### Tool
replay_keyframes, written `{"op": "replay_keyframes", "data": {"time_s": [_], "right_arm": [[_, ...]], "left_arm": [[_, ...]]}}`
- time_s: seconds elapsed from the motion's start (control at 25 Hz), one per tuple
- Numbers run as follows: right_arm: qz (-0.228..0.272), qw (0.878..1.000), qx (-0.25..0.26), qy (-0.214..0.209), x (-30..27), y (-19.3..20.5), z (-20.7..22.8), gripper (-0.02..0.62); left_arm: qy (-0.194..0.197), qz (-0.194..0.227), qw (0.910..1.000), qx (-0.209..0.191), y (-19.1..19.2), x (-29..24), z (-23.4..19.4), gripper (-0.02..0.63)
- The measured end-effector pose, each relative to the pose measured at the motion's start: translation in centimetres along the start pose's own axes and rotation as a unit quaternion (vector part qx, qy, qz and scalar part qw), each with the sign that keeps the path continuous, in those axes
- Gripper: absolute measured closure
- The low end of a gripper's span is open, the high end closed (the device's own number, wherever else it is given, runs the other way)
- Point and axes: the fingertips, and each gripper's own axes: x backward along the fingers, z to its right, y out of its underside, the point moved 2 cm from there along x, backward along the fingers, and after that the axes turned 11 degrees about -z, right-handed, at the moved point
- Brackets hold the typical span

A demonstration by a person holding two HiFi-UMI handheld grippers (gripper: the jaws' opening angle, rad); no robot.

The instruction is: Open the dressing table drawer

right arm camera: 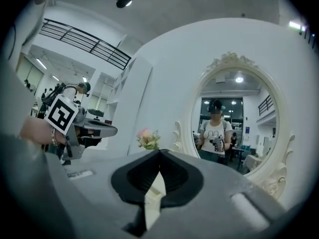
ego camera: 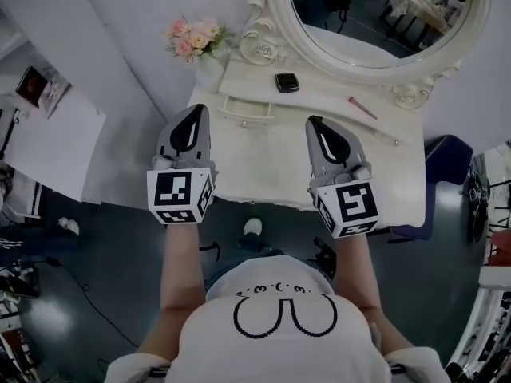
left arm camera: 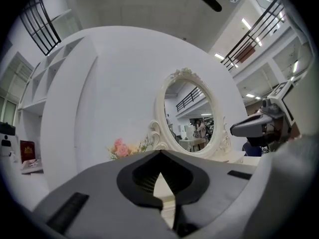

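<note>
The white dressing table [ego camera: 263,162] stands below me, with an oval mirror [ego camera: 383,14] at its back. A small drawer front with a curved handle [ego camera: 243,116] sits in the raised tier under the mirror and looks closed. My left gripper [ego camera: 198,112] hovers over the table's left part, just short of that handle, its jaws shut on nothing. My right gripper [ego camera: 313,121] hovers over the table's middle, also shut and empty. In the left gripper view the tips [left arm camera: 160,153] meet before the mirror [left arm camera: 192,116]. In the right gripper view the tips [right arm camera: 159,152] meet as well.
A vase of pink flowers [ego camera: 196,38] stands at the table's back left. A small black box [ego camera: 287,82] and a red pen [ego camera: 362,108] lie on the upper tier. A dark blue seat [ego camera: 447,158] is at the right, and white panels stand behind.
</note>
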Motion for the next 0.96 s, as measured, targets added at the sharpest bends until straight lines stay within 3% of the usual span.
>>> {"op": "replay_keyframes", "data": {"time_s": [0.96], "right_arm": [[0.012,1.0,-0.002,0.009,1.6,-0.6,1.4,0.595]], "left_arm": [[0.01,0.02,0.9997,-0.008,-1.9,0.0,1.8,0.609]]}}
